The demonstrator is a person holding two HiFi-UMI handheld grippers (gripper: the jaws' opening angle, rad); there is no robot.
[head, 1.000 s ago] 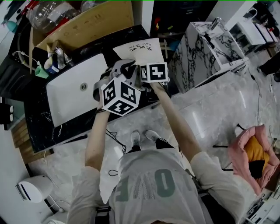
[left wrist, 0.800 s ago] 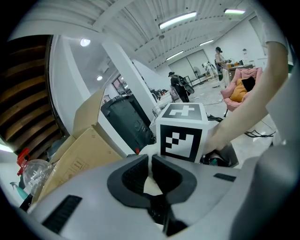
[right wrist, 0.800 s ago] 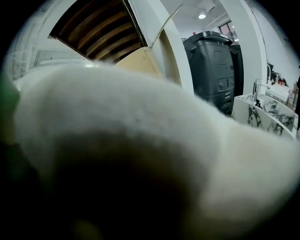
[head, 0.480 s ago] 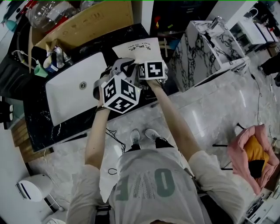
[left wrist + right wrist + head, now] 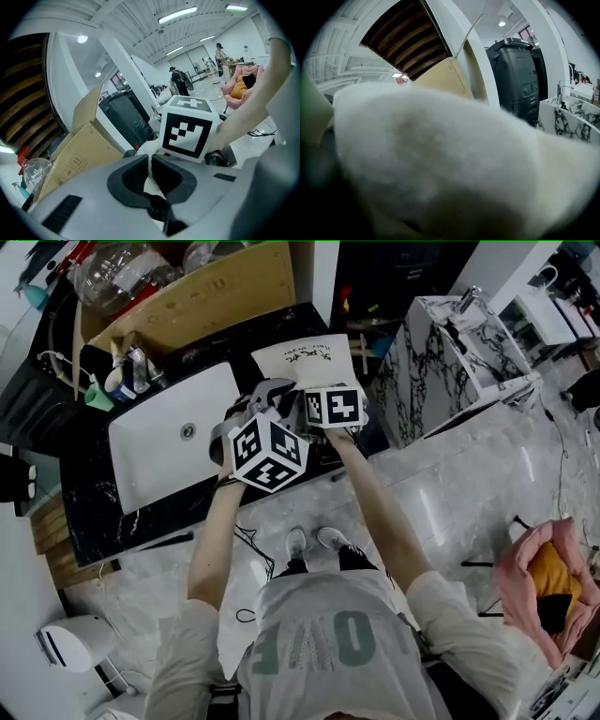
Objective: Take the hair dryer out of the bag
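**Hair dryer unseen as grippers work the bag**

We cannot see the hair dryer and judge it is inside the cream printed cloth bag [image 5: 302,354] on the black marble counter [image 5: 94,512]. Our left gripper [image 5: 150,161] pinches the bag's rim. Cloth blinds our right gripper [image 5: 333,401]; its jaws have just been closing, on what we cannot tell. We should keep the rim taut and grip the handle firmly before lifting.

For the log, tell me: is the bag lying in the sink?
No, the bag lies on the black counter beside the sink, not in it.
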